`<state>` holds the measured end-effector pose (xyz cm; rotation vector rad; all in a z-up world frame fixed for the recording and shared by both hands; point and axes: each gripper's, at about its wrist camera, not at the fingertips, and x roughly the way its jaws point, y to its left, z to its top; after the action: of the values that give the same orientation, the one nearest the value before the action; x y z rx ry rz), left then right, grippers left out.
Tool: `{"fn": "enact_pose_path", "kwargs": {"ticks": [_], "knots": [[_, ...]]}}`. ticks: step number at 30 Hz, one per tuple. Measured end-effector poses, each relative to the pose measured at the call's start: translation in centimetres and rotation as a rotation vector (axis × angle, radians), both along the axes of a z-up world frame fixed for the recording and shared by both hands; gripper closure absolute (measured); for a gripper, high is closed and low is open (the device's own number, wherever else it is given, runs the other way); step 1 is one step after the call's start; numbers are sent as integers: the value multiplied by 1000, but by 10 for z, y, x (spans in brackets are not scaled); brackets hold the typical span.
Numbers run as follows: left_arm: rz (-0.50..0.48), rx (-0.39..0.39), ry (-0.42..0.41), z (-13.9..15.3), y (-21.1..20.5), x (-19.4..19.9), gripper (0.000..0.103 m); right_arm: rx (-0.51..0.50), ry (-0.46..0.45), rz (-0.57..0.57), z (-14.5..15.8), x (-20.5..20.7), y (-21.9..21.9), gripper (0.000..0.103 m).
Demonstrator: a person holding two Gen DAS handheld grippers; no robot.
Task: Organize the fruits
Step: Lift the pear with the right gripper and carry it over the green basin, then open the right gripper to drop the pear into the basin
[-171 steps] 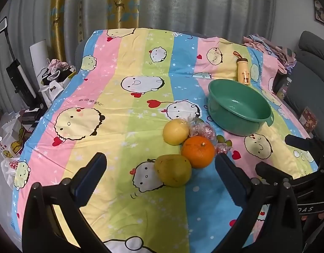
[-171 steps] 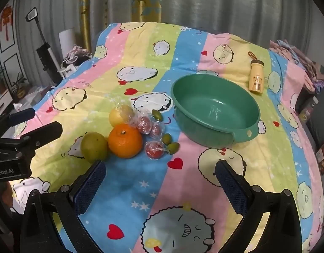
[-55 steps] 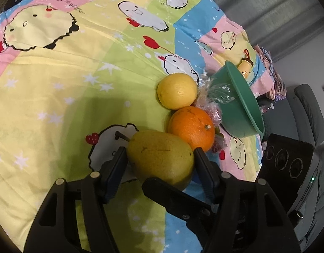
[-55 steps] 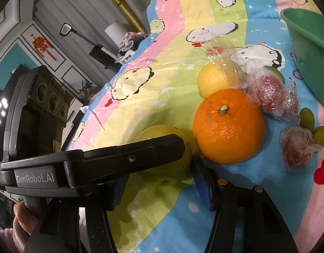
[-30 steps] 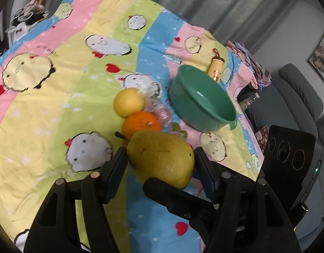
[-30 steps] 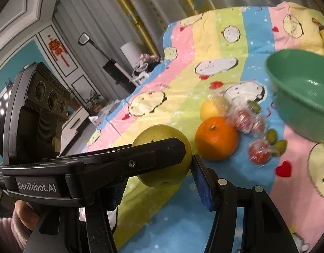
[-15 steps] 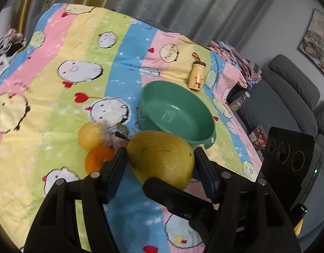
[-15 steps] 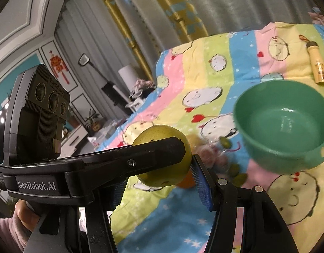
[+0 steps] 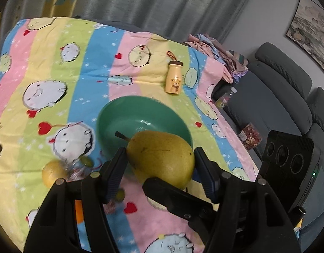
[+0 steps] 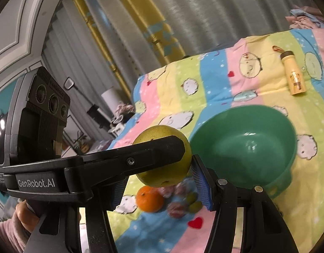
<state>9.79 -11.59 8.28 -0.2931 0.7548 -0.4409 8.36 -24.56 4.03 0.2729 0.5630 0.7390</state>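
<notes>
Above the near rim of the green basin (image 9: 145,113) I hold a yellow-green pear (image 9: 162,158) in the air, clamped between both tools at once. My left gripper (image 9: 159,168) presses its blue pads against the pear's two sides, the stem pointing up and away toward the basin's left side. My right gripper (image 10: 159,179) closes on the same pear (image 10: 164,158) crosswise; in the right wrist view one black finger of the left tool lies straight across the fruit's front. Both sets of jaws stand at a middling width, filled by the pear, and neither is slack.

The basin (image 10: 244,147) sits on a striped cartoon bedsheet (image 9: 56,63) and I see nothing in it. Left of the basin and nearer to me, the other fruit lies on the sheet: a lemon (image 9: 53,170), an orange (image 10: 150,198), some small green fruits (image 10: 192,200), and reddish pieces in clear wrap (image 10: 174,207), all blurred. Beyond the basin, toward its far right, a cream bear-print bottle (image 9: 174,78) lies on its side. Right of the basin, off the sheet, stands a grey sofa (image 9: 288,84). In the right wrist view, at the lower left edge, my left hand (image 10: 24,215) grips its tool's handle.
</notes>
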Motion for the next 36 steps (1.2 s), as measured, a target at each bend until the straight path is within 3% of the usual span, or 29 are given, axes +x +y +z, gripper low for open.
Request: {"fn": "enact_pose_path", "kwargs": {"ticks": [6, 19, 29, 35, 36], "knots": [[-46, -10, 33, -6, -20, 32, 39, 7, 32, -54, -4, 26, -22, 43], [-60, -71, 215, -54, -27, 77, 39, -58, 196, -101, -41, 63, -31, 43], [-55, -61, 241, -65, -27, 77, 37, -158, 198, -132, -43, 62, -21, 43], [-19, -69, 236, -62, -18, 79, 24, -221, 180, -156, -41, 60, -17, 43], [-16, -68, 230, -60, -17, 79, 23, -215, 170, -161, -38, 59, -19, 38]]}}
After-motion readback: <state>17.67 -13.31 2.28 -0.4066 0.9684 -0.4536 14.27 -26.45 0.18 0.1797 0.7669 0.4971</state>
